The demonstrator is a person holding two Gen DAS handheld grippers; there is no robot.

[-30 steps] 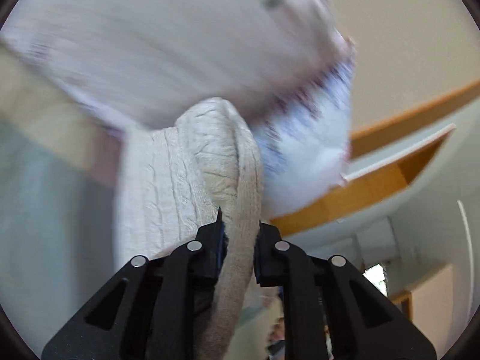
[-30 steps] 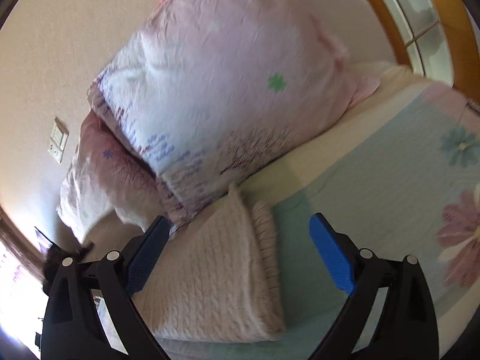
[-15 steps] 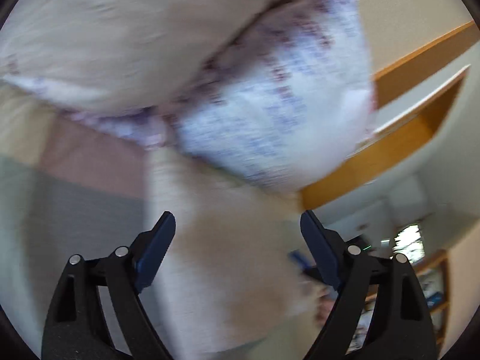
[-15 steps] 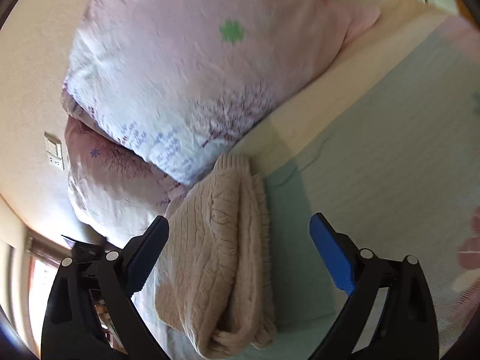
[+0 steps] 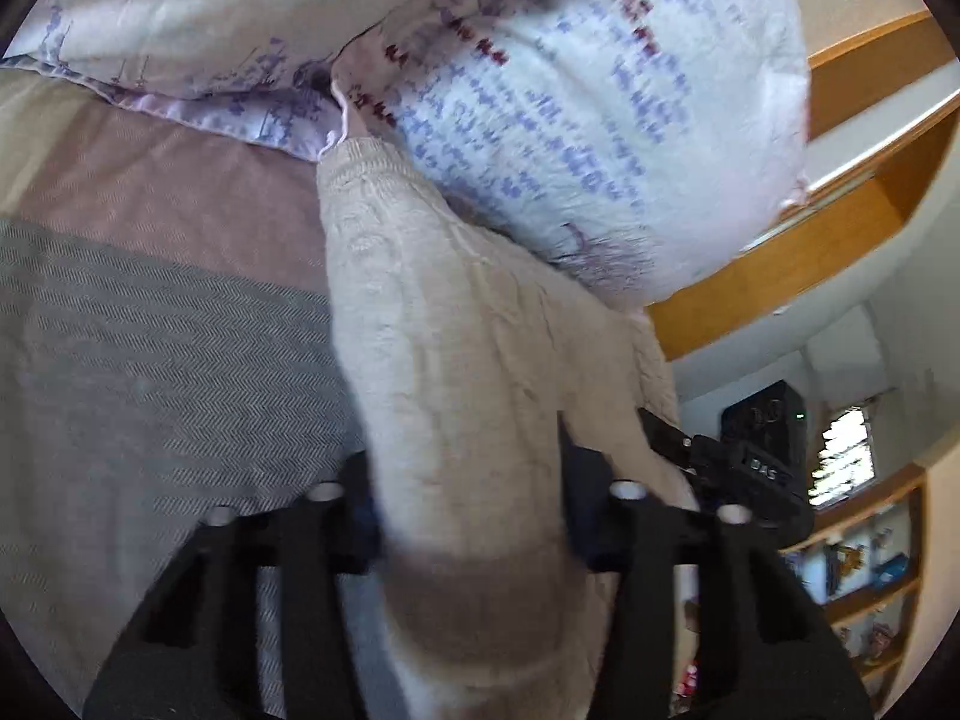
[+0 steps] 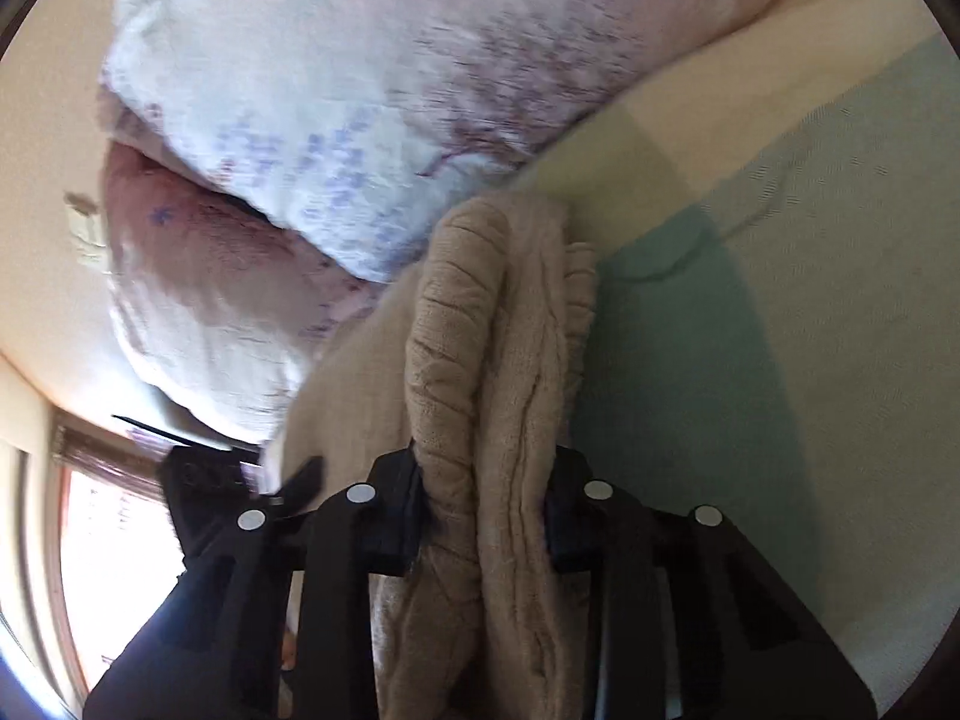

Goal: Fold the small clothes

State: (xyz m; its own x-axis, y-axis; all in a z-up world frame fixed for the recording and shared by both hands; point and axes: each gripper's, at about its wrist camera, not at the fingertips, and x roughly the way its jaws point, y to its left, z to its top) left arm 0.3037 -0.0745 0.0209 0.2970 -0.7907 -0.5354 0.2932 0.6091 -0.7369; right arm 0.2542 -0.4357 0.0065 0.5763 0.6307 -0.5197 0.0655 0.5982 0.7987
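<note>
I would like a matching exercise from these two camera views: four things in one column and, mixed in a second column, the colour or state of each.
Things:
1. knit sweater
2. upper pillow
3. bed cover
4. left gripper

Colour or state:
A. pale green, lying flat
B. shut on folded cloth
C. beige, cable pattern, folded
D. white and pink with purple print

Pairs: 1-C, 2-D, 3-A, 4-B
</note>
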